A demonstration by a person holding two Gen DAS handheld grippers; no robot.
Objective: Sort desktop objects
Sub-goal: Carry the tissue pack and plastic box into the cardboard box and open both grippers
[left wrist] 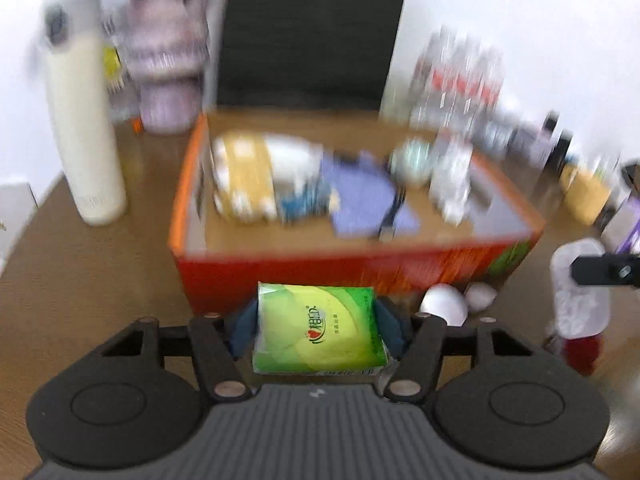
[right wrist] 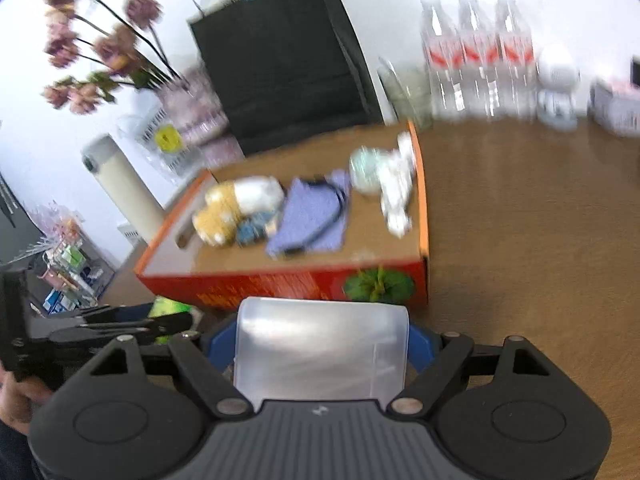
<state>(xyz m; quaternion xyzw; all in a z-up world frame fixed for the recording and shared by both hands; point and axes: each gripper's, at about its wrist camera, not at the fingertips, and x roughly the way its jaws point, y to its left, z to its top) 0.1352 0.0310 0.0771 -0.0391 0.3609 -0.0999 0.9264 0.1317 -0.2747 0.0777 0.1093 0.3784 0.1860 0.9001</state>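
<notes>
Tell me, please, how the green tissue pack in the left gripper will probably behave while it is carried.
The green tissue pack is probably soft: its wrapper looks pinched between the left gripper pads. It likely weighs little, being a small paper pack. The glossy film may be slippery, so it could slide if the grip loosens over the orange box.
</notes>
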